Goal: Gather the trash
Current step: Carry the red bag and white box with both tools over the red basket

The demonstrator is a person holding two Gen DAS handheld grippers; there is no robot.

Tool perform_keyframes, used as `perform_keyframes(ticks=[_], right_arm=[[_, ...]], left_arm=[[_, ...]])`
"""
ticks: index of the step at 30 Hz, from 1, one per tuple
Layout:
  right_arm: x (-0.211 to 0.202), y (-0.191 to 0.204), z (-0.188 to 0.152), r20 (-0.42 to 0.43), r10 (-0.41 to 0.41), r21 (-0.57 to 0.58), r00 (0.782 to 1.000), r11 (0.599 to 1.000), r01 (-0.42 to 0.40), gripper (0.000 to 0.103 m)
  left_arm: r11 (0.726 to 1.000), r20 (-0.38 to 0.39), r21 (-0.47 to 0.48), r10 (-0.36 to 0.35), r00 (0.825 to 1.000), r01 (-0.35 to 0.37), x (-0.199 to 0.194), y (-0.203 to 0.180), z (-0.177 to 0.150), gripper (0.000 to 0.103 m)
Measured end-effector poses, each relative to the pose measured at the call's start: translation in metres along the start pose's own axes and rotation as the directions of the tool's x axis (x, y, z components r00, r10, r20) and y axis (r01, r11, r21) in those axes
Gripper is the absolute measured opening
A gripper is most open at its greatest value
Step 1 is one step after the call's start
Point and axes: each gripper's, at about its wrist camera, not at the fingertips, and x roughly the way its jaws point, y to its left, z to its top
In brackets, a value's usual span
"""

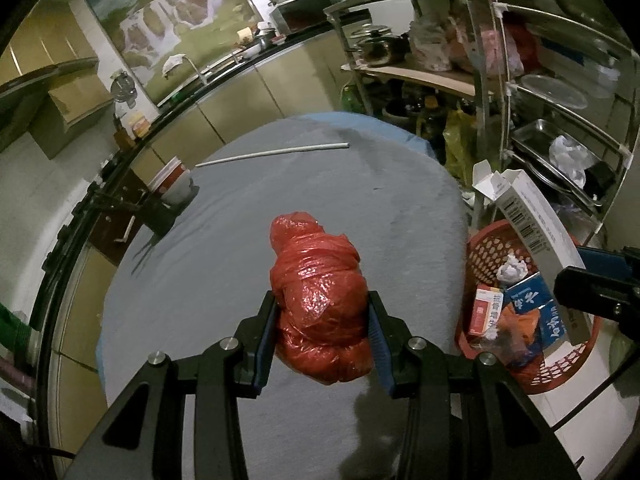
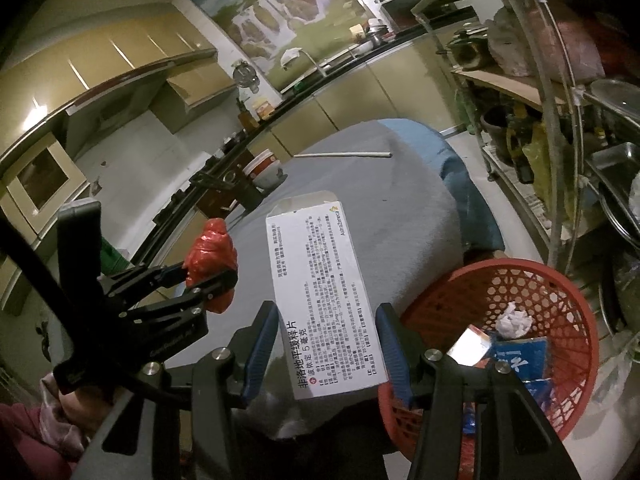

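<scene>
From the left wrist view, the left gripper (image 1: 322, 316) squeezes a crumpled red plastic bag (image 1: 318, 296) between its blue pads, lifted above the gray table (image 1: 240, 248). A thin white stick (image 1: 272, 154) lies near the far edge, and a red and white bowl (image 1: 172, 182) sits at the left edge. A red basket (image 1: 520, 364) with boxes and paper stands just past the right edge.

From the right wrist view, the right gripper (image 2: 328, 344) clamps a white medicine box (image 2: 324, 296) by its long sides, above the table's near right edge (image 2: 400, 216), beside the basket (image 2: 540, 280). The left gripper (image 2: 208, 276) carries the bag (image 2: 212, 254) at the left.
</scene>
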Motion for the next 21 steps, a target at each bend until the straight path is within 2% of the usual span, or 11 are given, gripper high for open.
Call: perform_keyframes(ticks=[21], right_arm=[[-0.026, -0.035, -0.004, 0.032, -0.050, 0.065, 0.998, 0.997, 0.048, 0.054]], left_arm=[[0.994, 0.012, 0.097, -0.052, 0.999, 0.050, 0.000, -0.049, 0.013, 0.044]])
